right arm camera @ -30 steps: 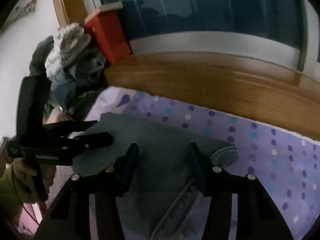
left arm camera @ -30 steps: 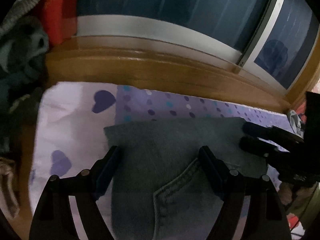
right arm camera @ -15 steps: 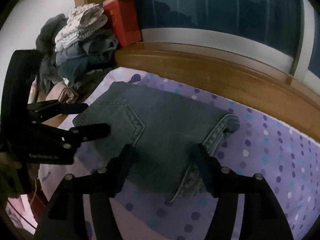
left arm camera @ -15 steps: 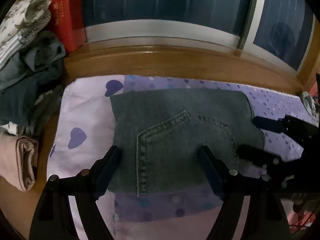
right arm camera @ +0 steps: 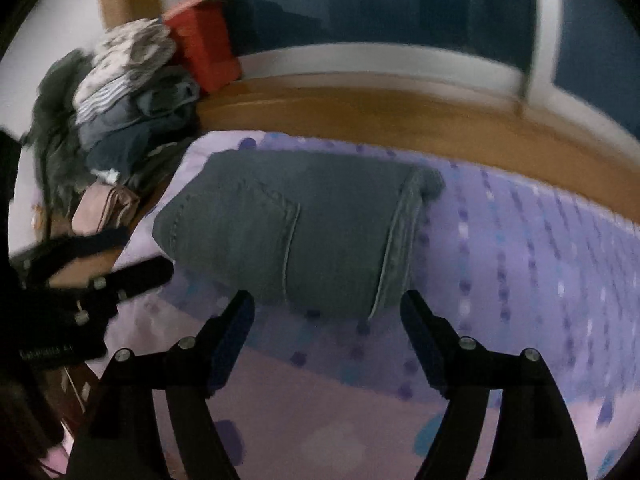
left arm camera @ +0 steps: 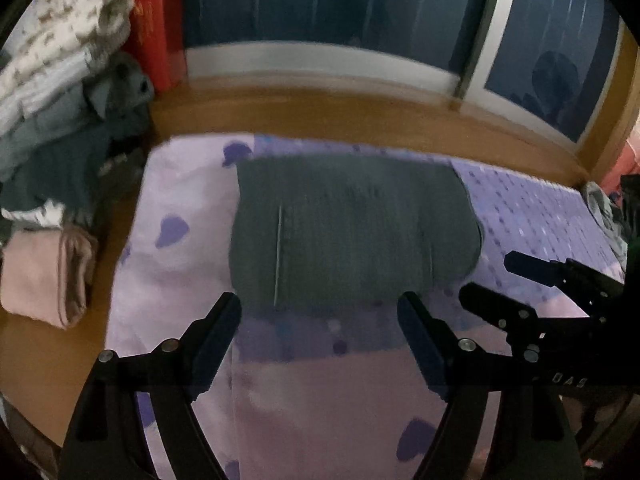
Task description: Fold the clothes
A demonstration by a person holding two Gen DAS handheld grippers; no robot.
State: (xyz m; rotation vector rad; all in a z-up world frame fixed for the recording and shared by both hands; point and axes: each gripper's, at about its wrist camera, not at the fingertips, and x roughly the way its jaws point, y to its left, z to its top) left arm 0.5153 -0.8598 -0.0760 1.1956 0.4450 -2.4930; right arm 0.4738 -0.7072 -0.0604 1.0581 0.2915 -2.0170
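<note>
Both tools point(left arm camera: 319, 312) point(right arm camera: 328, 310) apart (spread), folded jeans point(right arm camera: 296, 228) just beyond.

Matt denim jeans point(right arm camera: 296, 224) w/ stitched seams; glossy wood ledge point(right arm camera: 400, 120).

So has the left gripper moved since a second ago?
Yes. The left gripper has pulled back and off the folded jeans: its fingers sat over the denim before; now they hang open short of it, with more of the wooden sill showing.
</note>
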